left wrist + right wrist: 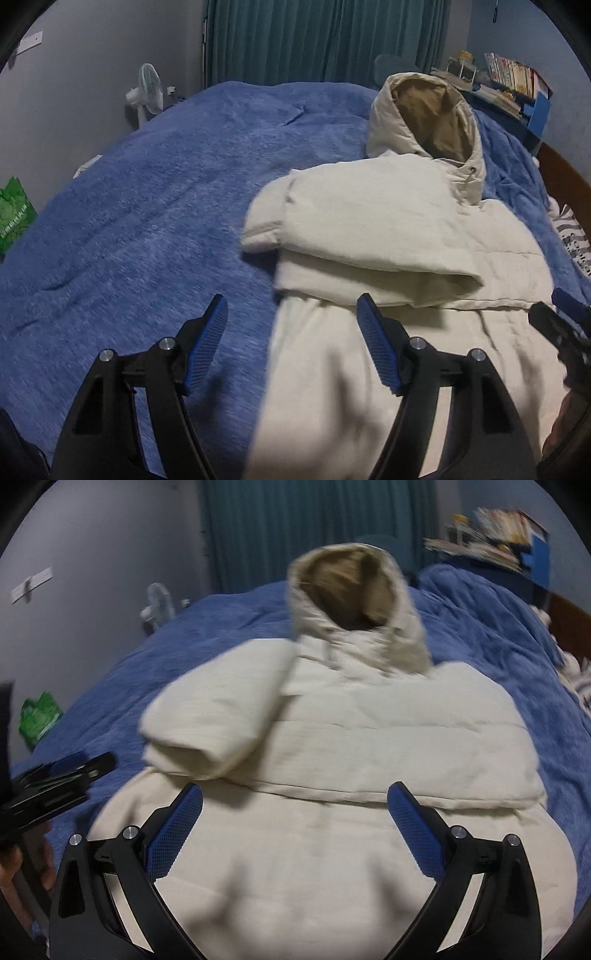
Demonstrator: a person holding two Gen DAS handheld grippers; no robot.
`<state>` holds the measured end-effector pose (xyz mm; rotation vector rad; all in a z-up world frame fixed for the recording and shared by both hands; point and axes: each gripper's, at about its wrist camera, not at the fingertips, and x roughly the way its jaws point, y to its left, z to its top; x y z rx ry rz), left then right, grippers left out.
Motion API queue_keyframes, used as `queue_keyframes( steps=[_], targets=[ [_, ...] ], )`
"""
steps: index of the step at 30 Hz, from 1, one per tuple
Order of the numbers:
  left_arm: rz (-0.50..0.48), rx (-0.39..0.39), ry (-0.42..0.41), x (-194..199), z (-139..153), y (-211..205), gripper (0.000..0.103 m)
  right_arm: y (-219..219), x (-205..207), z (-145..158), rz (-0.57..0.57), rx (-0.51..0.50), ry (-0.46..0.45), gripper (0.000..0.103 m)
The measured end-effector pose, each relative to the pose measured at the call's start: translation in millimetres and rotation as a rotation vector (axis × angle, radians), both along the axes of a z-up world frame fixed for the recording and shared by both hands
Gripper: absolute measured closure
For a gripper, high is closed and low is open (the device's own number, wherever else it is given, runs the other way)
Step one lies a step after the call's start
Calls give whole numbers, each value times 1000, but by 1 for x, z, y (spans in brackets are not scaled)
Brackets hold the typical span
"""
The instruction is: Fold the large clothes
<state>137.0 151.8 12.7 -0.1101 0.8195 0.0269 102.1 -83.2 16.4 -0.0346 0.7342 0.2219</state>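
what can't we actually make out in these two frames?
- Jacket hem: cut off by the bottom edge and the gripper bodies, both wrist views.
- Second sleeve: only one folded sleeve shows; the other is not in sight.
- Book titles on the shelf: too small in the left wrist view, motion-blurred in the right.
- Green bag: clipped by the fisheye rim, print unreadable.

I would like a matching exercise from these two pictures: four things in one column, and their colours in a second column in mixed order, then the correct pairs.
Things:
1. jacket
2. blanket
3. curtain
4. bag

Colours:
A. green
B. cream white
C. teal
D. blue

Pairs: 1-B, 2-D, 3-C, 4-A
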Motion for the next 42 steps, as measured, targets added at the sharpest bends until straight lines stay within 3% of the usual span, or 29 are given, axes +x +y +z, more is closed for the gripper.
queue_keyframes(
  steps=[9, 12, 24, 27, 29, 34, 37, 42],
  targets=[
    [6, -2, 30, 8, -11, 28, 35, 79, 21, 5, 96, -211, -75, 7],
    [29, -58, 49, 10, -13, 43, 35, 104, 32, 7, 138, -276, -105, 7],
    [125, -140, 96, 13, -23, 84, 35, 171, 74, -23, 247, -341, -38, 7],
    [135, -181, 99, 14, -25, 89, 35, 182, 79, -42, 248, -462, -33, 7],
    [131, -189, 90, 14, -24, 88, 35, 177, 79, -47, 234, -513, -51, 19],
    [98, -149, 65, 15, -18, 74, 35, 137, 81, -22, 186, -303, -36, 82],
    [71, -95, 53, 16, -15, 60, 35, 106, 79, 2, 121, -161, -50, 89],
    [48, -96, 33, 18, -11, 40, 35, 42, 66, 32, -5, -6, -70, 90]
  ],
)
